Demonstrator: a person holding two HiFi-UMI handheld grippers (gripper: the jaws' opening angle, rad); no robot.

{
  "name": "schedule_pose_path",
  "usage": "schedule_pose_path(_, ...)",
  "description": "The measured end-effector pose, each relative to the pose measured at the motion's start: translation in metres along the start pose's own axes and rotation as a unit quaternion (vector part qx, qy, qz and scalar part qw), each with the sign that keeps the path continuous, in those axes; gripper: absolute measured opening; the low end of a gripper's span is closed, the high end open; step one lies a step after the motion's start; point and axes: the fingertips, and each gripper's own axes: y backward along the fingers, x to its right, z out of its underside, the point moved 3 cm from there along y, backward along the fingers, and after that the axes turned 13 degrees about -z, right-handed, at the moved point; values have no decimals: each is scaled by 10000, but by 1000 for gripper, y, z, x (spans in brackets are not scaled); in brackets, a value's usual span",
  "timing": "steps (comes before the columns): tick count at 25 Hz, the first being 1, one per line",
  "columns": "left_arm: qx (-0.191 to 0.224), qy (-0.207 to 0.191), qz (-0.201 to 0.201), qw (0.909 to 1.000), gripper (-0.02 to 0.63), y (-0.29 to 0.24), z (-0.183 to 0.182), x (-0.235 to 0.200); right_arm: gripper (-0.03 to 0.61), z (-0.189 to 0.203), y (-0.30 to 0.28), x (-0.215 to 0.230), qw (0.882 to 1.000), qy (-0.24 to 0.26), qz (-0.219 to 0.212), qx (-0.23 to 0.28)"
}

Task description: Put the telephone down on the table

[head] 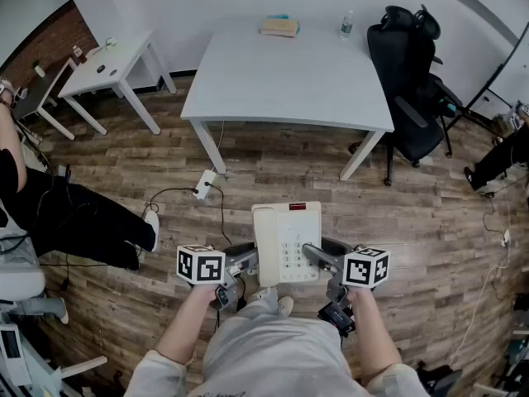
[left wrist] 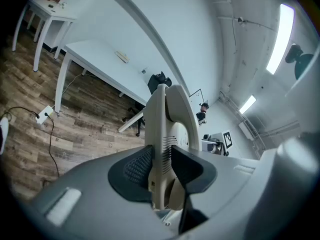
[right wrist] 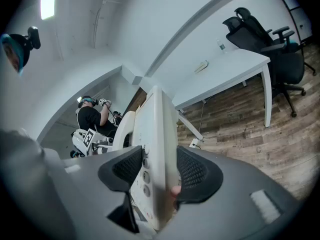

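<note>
Telephone [head: 287,242] was held up in the air between both grippers, over the wooden floor [head: 413,213] and well short of the near edge of the white table [head: 289,89], so not set down yet. In the head view it was seen keypad-up, with the handset resting along its left side.

The left gripper [head: 245,260] was clamped on the phone's left side. In the left gripper view the cream body [left wrist: 165,134] was pinched edge-on between the two dark pads, with the left gripper [left wrist: 162,170] closed right onto it. The right gripper [head: 316,255] was closed on the right side. In the right gripper view one pad was pressed against the button face of the telephone [right wrist: 159,144] and the other against its back, so the right gripper [right wrist: 159,173] had it gripped too.

On the table, a book [head: 279,27] and a small bottle [head: 346,25] were seen at the far edge. A black office chair [head: 409,89] was parked by the table's right side, and a power strip [head: 205,184] lay on the floor near its front left leg.
</note>
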Motion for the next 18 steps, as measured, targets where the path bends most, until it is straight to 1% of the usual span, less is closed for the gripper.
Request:
schedule_pose_path(7, 18, -90, -60, 9999, 134, 2, 22, 16, 225, 21, 20, -7, 10000, -31, 9, 52)
schedule_pose_path(18, 37, -115, -81, 9999, 133, -2, 23, 20, 225, 20, 24, -4, 10000, 26, -33, 44)
